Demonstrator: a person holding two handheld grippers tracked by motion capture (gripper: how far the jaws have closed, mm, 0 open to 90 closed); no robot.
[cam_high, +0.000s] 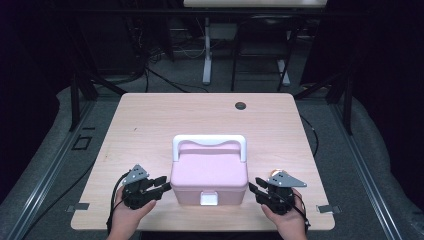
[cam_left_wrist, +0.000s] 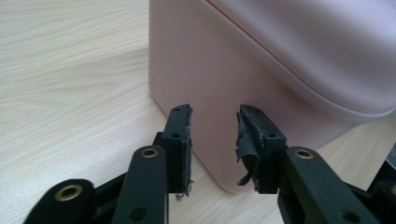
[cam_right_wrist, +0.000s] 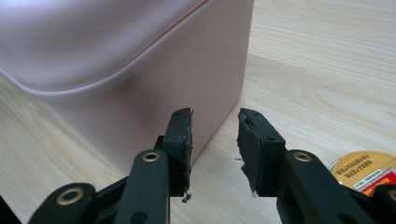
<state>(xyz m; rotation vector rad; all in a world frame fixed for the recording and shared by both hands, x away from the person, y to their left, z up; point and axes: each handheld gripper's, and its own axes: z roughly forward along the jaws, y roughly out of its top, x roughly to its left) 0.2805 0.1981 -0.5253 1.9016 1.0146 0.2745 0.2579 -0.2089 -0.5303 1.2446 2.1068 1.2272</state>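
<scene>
Open jaws, pink box (cam_right_wrist: 140, 70), yellow tin (cam_right_wrist: 364, 169) at right gripper (cam_right_wrist: 215, 140)

A lidded box (cam_high: 209, 177) stands on the table (cam_high: 150, 120) near its front edge, about midway across, with its handle (cam_high: 209, 142) along the back of the lid and its latch (cam_high: 209, 198) on the front face. The left gripper (cam_high: 161, 182) lies just beside its left wall, the right gripper (cam_high: 256, 186) just beside its right wall. A round tin (cam_right_wrist: 362, 170) lies beneath the right gripper, right of the box. A small round cap (cam_high: 241, 105) sits in the table well behind the box
</scene>
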